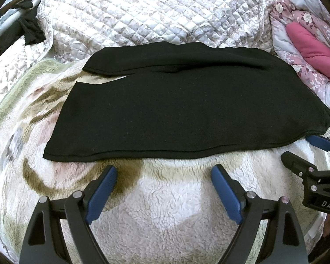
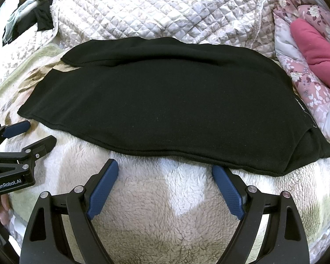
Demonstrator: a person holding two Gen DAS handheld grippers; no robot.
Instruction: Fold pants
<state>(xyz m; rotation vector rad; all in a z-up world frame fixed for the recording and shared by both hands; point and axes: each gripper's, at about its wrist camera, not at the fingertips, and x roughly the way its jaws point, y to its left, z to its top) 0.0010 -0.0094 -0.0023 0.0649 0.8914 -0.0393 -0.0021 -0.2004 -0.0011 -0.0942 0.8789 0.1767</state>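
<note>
Black pants (image 1: pixel 182 107) lie flat on a fleece blanket, legs pointing left, one leg over the other; they also show in the right wrist view (image 2: pixel 165 110). My left gripper (image 1: pixel 164 170) is open and empty, just in front of the pants' near edge. My right gripper (image 2: pixel 165 165) is open and empty at the near edge, its right fingertip close to the hem. In the left wrist view the right gripper (image 1: pixel 301 147) shows at the right, by the waist end. In the right wrist view the left gripper (image 2: pixel 37 132) shows at the left, by the leg ends.
The patterned fleece blanket (image 1: pixel 165 209) covers the bed. A white quilted cover (image 1: pixel 154 11) lies behind the pants. A pink floral duvet with a magenta pillow (image 1: pixel 310 48) is at the right. Dark clothes (image 1: pixel 26 26) hang at the far left.
</note>
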